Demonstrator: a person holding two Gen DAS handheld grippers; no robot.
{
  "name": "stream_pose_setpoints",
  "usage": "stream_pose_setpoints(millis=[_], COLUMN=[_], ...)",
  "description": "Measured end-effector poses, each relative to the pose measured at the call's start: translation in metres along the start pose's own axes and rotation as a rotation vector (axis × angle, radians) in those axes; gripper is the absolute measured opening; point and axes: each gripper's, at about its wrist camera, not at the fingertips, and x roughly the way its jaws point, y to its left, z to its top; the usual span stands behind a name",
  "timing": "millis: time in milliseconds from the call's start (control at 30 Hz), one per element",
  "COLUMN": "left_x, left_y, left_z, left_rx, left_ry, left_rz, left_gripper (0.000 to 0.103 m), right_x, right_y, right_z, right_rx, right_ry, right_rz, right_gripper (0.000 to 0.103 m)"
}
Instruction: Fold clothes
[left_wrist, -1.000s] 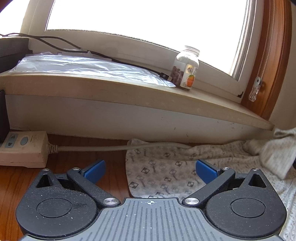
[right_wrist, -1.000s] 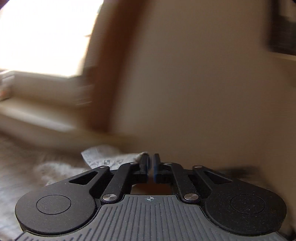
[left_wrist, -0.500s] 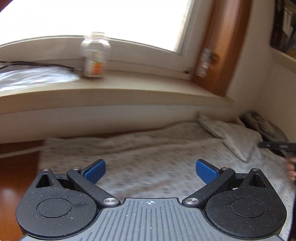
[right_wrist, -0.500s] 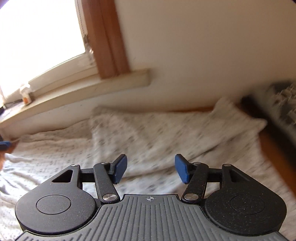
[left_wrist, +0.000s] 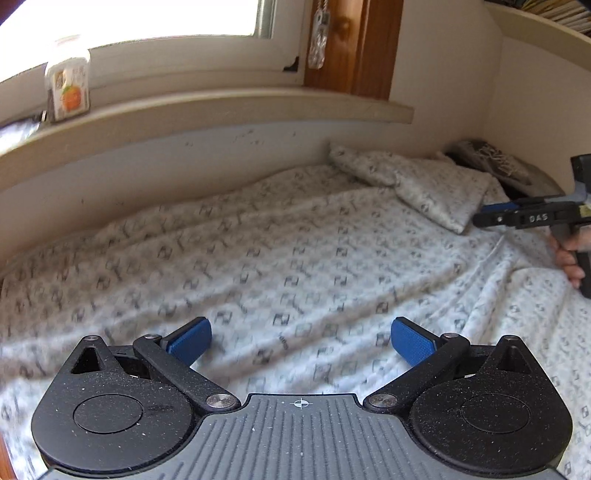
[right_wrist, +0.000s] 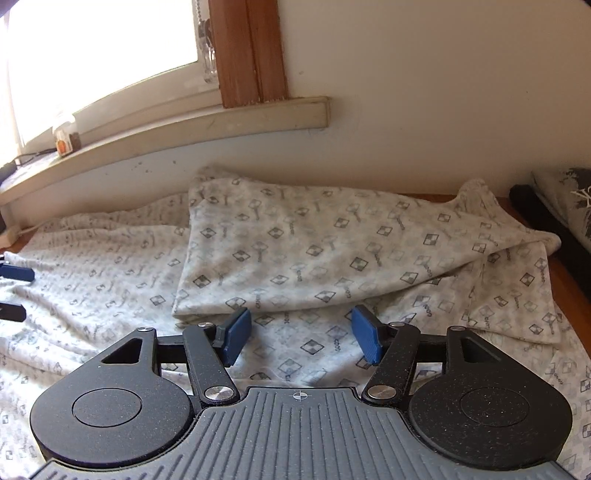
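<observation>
A white garment (left_wrist: 277, 258) with a grey checked print lies spread over the table below the window. Its far right part is folded back into a flap (right_wrist: 332, 251), also seen as the flap (left_wrist: 436, 192) near the wall. My left gripper (left_wrist: 301, 341) hovers open over the middle of the cloth with nothing between its blue pads. My right gripper (right_wrist: 301, 334) is low over the cloth just short of the flap's near edge; its jaws are opening and nothing is between them. The right gripper (left_wrist: 487, 216) shows at the far right, held by a hand (left_wrist: 569, 258).
A window sill (left_wrist: 221, 110) runs along the wall, with a clear bottle (left_wrist: 68, 88) on it. A dark patterned object (right_wrist: 561, 206) lies at the table's right end. Bare wood (right_wrist: 569, 291) shows past the cloth. A white power strip (right_wrist: 7, 234) sits far left.
My left gripper has swung right, from the power strip and cloth edge to over the garment. My right gripper has gone from shut to open and has come down toward the cloth.
</observation>
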Motion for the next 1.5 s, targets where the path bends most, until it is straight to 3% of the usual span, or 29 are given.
stream_pose_setpoints(millis=[167, 367, 533, 700, 833, 900, 967, 1167, 1267, 1300, 1333, 1433, 1500], left_x=[-0.007, -0.010, -0.030, -0.071, -0.081, -0.076, -0.068, -0.047, -0.037, -0.036, -0.035, -0.049, -0.056], left_y=[-0.008, -0.015, 0.022, 0.083, 0.140, 0.165, 0.181, 0.210, 0.213, 0.213, 0.212, 0.211, 0.216], left_z=[-0.005, -0.005, 0.007, 0.017, 0.018, 0.017, 0.015, 0.010, 0.012, 0.012, 0.012, 0.013, 0.014], left_rx=[-0.008, 0.027, -0.038, -0.120, -0.188, -0.222, -0.226, -0.275, -0.272, -0.258, -0.245, -0.233, -0.263], left_ry=[0.003, 0.017, -0.010, -0.081, -0.090, -0.069, -0.045, -0.047, -0.044, -0.051, -0.054, -0.152, -0.185], left_rz=[0.029, 0.029, 0.041, 0.112, 0.157, 0.157, 0.170, 0.187, 0.197, 0.207, 0.216, 0.318, 0.310], left_gripper=[0.103, 0.103, 0.103, 0.103, 0.101, 0.094, 0.066, 0.059, 0.043, 0.033, 0.001, 0.000, 0.000], right_x=[-0.007, -0.009, -0.003, -0.003, -0.003, -0.003, -0.003, -0.003, -0.003, -0.003, -0.003, -0.003, -0.003], right_y=[0.006, -0.002, 0.009, 0.007, 0.009, 0.009, 0.008, 0.009, 0.009, 0.009, 0.009, 0.009, 0.009], right_z=[-0.004, -0.003, -0.001, -0.002, -0.002, -0.002, -0.002, -0.002, -0.002, -0.002, -0.002, -0.003, -0.003], right_rx=[-0.050, -0.020, -0.074, -0.067, -0.078, -0.076, -0.076, -0.079, -0.079, -0.079, -0.080, -0.080, -0.080], right_ry=[0.011, 0.008, 0.019, 0.016, 0.017, 0.017, 0.017, 0.016, 0.016, 0.016, 0.016, 0.015, 0.015], right_rz=[-0.030, 0.003, -0.023, -0.014, -0.018, -0.016, -0.015, -0.017, -0.017, -0.018, -0.018, -0.019, -0.020], right_gripper=[0.061, 0.061, 0.065, 0.066, 0.067, 0.067, 0.067, 0.068, 0.068, 0.068, 0.068, 0.068, 0.068])
